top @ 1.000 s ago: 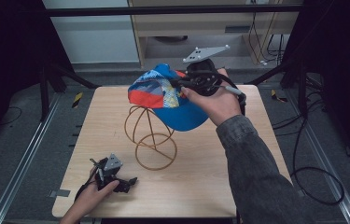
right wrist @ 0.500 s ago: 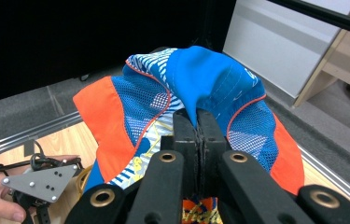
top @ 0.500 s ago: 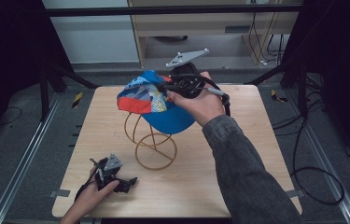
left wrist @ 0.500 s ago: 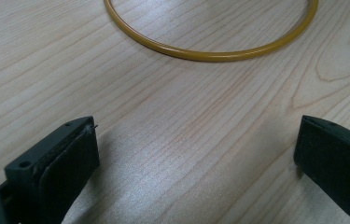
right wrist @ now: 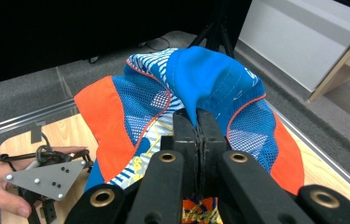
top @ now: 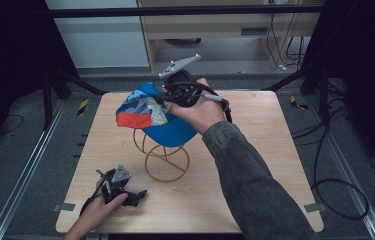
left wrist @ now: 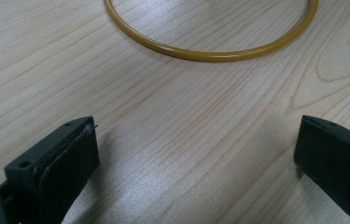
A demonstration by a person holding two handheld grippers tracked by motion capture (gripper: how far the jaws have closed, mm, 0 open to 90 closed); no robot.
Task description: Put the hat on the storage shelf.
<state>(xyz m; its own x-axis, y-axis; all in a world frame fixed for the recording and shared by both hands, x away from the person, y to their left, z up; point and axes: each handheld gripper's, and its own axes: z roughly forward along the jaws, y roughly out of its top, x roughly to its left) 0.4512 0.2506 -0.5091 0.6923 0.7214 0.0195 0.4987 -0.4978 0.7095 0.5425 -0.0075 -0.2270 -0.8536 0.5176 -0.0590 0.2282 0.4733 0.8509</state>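
1. The cap (top: 160, 112), soft blue fabric with orange mesh panels and a patterned brim, is hanging over the top of the wire stand (top: 164, 155) at mid-tabletop.
2. The right claw (right wrist: 197, 122) is pinching a fold of the cap's blue cloth, jaws clenched.
3. The stand's thin yellow hoops are resting on the pale wood-grain tabletop (top: 255, 165).
4. The left claw (top: 125, 192) is lying at the near left, jaws released.

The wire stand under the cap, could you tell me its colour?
Yellow-gold wire stand; clearest in the left gripper view.
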